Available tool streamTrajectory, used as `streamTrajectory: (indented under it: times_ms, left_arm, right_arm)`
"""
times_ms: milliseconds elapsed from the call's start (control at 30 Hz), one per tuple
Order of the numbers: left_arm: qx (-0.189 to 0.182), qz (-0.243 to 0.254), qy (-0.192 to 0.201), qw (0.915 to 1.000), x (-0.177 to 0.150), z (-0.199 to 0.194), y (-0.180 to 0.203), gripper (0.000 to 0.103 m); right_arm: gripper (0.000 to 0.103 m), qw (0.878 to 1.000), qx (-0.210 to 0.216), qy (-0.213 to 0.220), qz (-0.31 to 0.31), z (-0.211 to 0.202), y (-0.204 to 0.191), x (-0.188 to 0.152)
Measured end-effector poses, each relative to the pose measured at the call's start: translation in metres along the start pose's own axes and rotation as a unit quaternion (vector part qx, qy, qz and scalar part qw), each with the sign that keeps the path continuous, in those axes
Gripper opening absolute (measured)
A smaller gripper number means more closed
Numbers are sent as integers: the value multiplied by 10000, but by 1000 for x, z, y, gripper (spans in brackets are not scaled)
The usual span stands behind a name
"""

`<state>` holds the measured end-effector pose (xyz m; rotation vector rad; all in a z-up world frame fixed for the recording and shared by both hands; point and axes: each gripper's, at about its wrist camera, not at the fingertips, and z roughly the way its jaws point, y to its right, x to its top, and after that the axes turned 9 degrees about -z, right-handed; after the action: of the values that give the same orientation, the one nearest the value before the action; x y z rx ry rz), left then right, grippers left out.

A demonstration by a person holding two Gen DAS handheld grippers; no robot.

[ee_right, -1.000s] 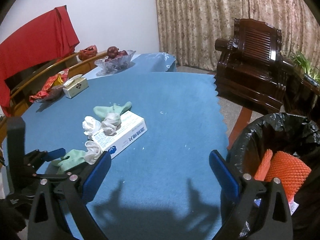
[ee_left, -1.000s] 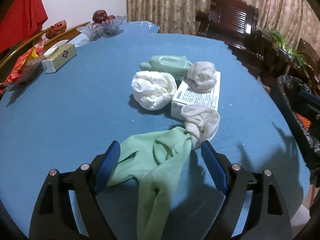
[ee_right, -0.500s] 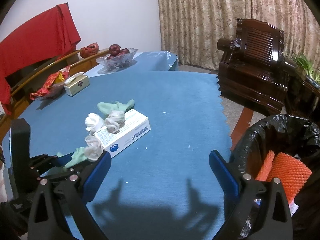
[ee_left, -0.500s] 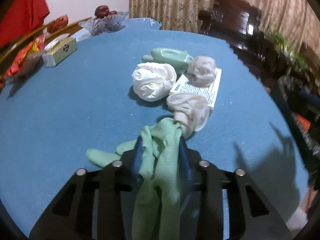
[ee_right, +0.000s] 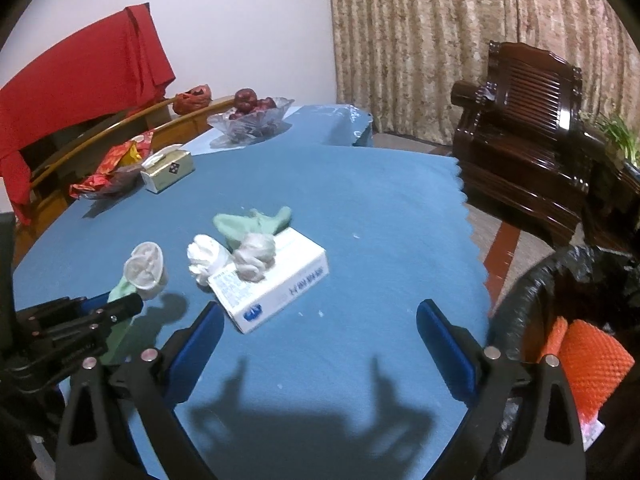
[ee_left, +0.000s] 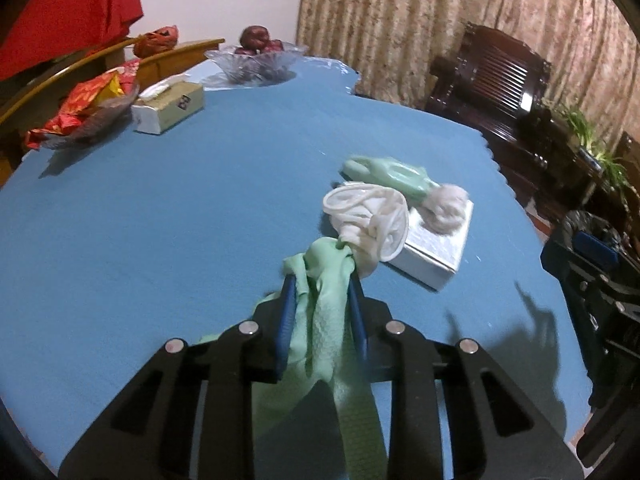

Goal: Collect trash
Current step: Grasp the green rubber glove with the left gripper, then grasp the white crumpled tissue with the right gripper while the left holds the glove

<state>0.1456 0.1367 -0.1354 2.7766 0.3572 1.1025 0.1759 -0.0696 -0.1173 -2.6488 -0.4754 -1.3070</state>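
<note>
A: What does the left gripper (ee_left: 320, 280) have hold of?

B: A pale green rubber glove (ee_left: 326, 304) with its white lining (ee_left: 372, 224) bunched out at the cuff. The blue pads are narrowed onto the green part and the jaws are closing, with the glove squeezed between them. The green tail hangs down under the gripper, and the white cuff sticks out just past the fingertips.

A: Why grab it there?

B: My guess: the green middle is thin and folds flat, so the pads can pinch it; the puffy cuff would be harder to trap. In the right wrist view the cuff looks raised clear of the blue worktop (ee_right: 360, 208), throwing a shadow beneath it.

A: And the right gripper (ee_right: 320, 340)?

B: Spread wide with nothing between its pads, hovering over bare worktop. The bin with the black liner (ee_right: 532, 304) is just to its right, off the worktop's edge, with an orange mesh piece (ee_right: 592, 364) already inside. It seems placed there to be ready for the next piece.

A: What is left to collect?

B: Ahead of the left gripper lie a white box (ee_left: 436, 244), a crumpled white ball (ee_right: 206, 258) touching it, and a second green glove (ee_left: 390, 174) whose grey-white cuff (ee_left: 446, 208) rests on the box. The tissue box (ee_left: 168, 108), fruit bowl (ee_left: 256, 60) and snack dish (ee_left: 88, 110) are far off to the left and probably not trash.
</note>
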Motion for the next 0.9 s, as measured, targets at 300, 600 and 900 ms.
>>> streamTrajectory:
  times_ms: [300,600,900]
  left_arm:
    - [183,-185,164,9995,27,6,-16,24]
    - [263,-268,228,9990,43,13,-28,24]
    - [283,-353,185,9988,49,22,-34,24]
  right_arm:
    - [84,9998,169,-54,-95,39,-18,24]
    - [72,9991,220,-311,-169,81,-27,36]
    - [67,9982,200,-499,-263,104,-31,37]
